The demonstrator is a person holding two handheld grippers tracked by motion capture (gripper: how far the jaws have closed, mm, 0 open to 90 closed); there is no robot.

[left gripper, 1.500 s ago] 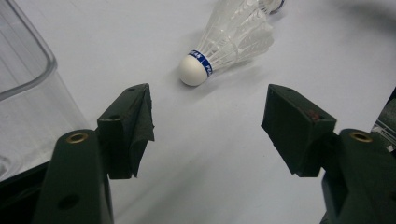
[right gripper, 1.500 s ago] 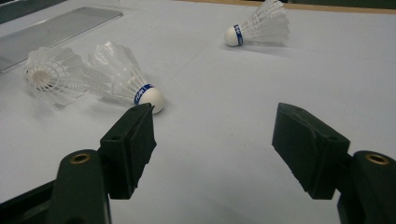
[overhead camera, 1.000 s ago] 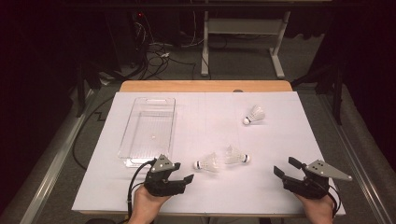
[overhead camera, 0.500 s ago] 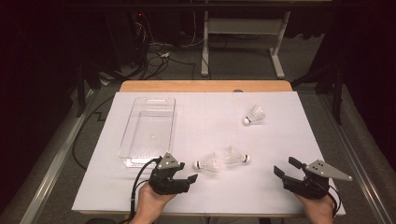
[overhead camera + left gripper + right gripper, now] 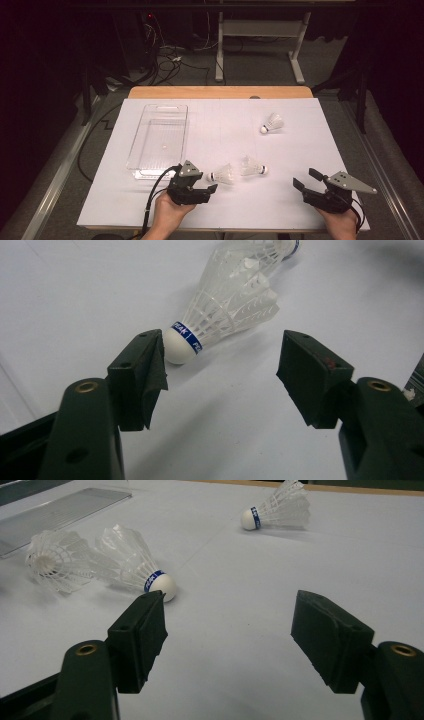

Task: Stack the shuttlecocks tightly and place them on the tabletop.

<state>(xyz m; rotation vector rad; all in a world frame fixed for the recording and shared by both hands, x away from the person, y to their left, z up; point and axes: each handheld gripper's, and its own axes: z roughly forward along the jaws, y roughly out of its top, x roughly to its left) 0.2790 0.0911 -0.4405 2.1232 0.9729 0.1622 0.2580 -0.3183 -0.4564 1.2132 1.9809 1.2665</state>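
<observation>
Three white feather shuttlecocks lie on the white table. The nearest shuttlecock point(image 5: 222, 175) point(image 5: 225, 305) lies on its side just beyond my left gripper point(image 5: 209, 194) point(image 5: 222, 370), its cork close to the left jaw's tip and outside the gap. That gripper is open and holds nothing. A second shuttlecock point(image 5: 252, 167) point(image 5: 135, 560) lies right behind the first, cork pointing right. The third shuttlecock point(image 5: 272, 122) point(image 5: 280, 510) rests farther back on the right. My right gripper point(image 5: 307, 179) point(image 5: 227, 625) stands open near the front right edge, with bare table between its jaws.
A clear plastic tray point(image 5: 134, 167) point(image 5: 60, 510) sits at the left of the table and looks empty. The table's front edge runs just under both hands. Cables and desk legs are on the dark floor beyond the table.
My left gripper has slid a little to the right, closer to the nearest shuttlecock. The right gripper and the shuttlecocks have stayed where they were.
</observation>
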